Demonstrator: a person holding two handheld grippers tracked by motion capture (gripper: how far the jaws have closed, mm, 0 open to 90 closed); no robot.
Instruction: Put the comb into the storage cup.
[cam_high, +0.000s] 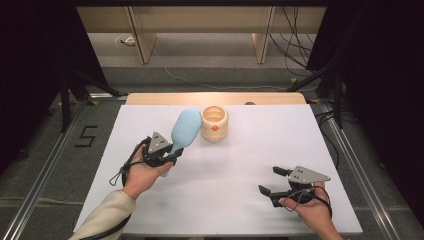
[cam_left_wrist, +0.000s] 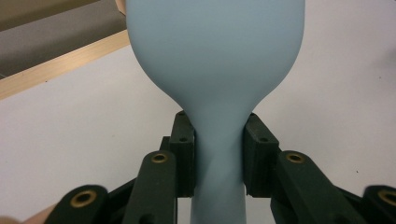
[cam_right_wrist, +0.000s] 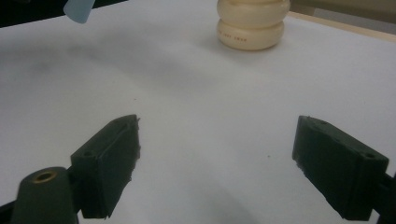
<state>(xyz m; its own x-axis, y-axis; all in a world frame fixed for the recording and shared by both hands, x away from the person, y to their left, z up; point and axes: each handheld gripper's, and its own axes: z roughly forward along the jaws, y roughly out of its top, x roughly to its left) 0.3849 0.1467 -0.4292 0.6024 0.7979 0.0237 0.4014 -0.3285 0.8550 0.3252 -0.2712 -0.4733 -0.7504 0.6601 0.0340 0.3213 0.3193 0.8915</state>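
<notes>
A pale blue rice paddle (cam_high: 183, 131) is held up off the white table, its broad head tilted toward a cream ribbed pot (cam_high: 215, 123). My left gripper (cam_high: 169, 154) is shut on the paddle's handle; in the left gripper view both black pads press the narrow neck of the paddle (cam_left_wrist: 217, 74). My left gripper (cam_left_wrist: 218, 144) points toward the table's far edge. My right gripper (cam_high: 272, 180) rests near the front right of the table, open, with nothing between its jaws. From my right gripper (cam_right_wrist: 217, 163) the pot (cam_right_wrist: 252, 23) stands well ahead.
The white table top (cam_high: 235, 165) has a wooden strip (cam_high: 215, 98) along its far edge. Metal rails and cables run on the floor at both sides. A person's hands and a cream sleeve (cam_high: 107, 215) come in from the front.
</notes>
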